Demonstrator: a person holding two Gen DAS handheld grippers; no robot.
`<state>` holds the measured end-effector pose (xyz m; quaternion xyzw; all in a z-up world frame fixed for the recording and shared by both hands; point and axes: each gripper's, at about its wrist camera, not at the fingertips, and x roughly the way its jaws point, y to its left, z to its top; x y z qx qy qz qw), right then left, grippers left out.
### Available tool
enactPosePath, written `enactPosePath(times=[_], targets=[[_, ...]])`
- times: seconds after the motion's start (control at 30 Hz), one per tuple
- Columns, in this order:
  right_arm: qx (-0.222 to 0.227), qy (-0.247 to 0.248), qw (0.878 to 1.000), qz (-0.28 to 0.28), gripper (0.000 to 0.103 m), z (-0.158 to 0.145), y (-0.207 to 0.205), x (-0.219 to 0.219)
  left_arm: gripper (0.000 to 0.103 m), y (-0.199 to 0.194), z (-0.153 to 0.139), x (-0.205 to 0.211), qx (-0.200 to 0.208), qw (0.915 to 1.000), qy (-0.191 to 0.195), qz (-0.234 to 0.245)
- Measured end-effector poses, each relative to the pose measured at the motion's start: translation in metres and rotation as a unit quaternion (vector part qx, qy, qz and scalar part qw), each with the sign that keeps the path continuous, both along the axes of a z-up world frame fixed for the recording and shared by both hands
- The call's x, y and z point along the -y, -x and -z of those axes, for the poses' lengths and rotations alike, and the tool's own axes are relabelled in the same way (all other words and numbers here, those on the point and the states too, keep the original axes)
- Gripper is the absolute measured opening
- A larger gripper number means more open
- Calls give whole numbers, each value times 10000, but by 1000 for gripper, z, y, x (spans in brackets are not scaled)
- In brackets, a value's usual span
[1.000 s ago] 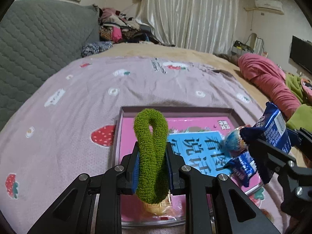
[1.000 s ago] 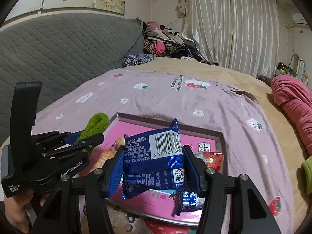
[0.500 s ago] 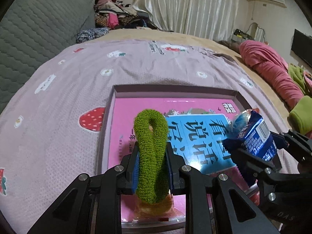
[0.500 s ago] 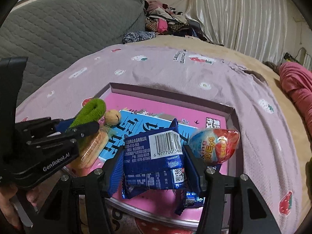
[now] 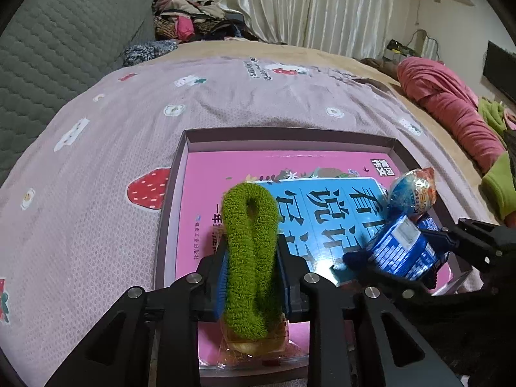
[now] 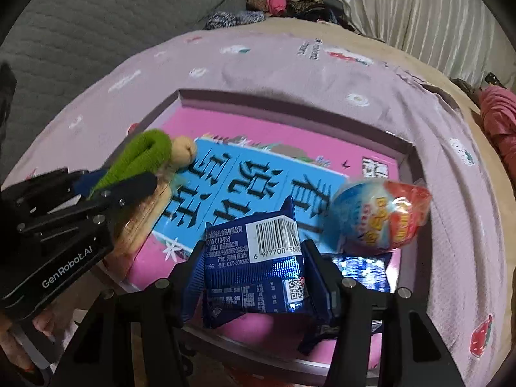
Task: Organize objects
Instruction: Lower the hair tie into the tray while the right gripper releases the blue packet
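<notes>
**Two items held over the pink-lined tray, both about to be set down**

The green fuzzy loop (image 5: 251, 258) stands upright between the fingers of the left gripper (image 5: 251, 271), squeezed narrow at its waist, its upper bend free above the fingertips; the jaws have just been opening a little, yet the pads still look to press on its sides, which reads as the start of a release; it hangs over the near left part of the tray (image 5: 283, 135), just above a wrapped yellowish snack (image 5: 254, 345) lying on the pink book (image 5: 245, 167) that lines the tray; in the right wrist view a small tan ball (image 6: 183, 153) sits at the loop's far end.

The blue snack packet (image 6: 258, 264) is clamped across its width in the right gripper (image 6: 258, 277), jaws only as wide as the packet, barcode facing up; it is low over the tray's near right side, beside a foil-wrapped egg (image 6: 380, 216) and above another blue wrapper (image 6: 364, 271) already inside; holding each item by its middle keeps it steady for lowering.

The tray rests on a lilac strawberry-print blanket (image 5: 113, 161); the likely aim is to gather everything in it.
</notes>
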<state>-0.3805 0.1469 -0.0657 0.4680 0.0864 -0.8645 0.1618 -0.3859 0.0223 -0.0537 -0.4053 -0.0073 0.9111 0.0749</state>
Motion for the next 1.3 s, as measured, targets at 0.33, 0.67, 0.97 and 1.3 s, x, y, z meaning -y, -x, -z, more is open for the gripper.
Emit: enactPosePath(times=[0.33, 0.67, 0.97, 1.3], targets=[[25, -130, 9998, 170, 61, 1, -1, -4, 38, 1, 2, 1, 48, 10000, -43, -62], [-84, -88, 9996, 254, 72, -6, -4, -8, 54, 1, 4, 5, 62, 9998, 41, -162], [-279, -8, 9988, 398, 82, -18, -9, -18, 68, -4, -5, 6, -71, 9998, 87, -178], [-693, 46, 9955, 642, 84, -42, -26, -31, 78, -19, -29, 5, -305, 9993, 113, -160]])
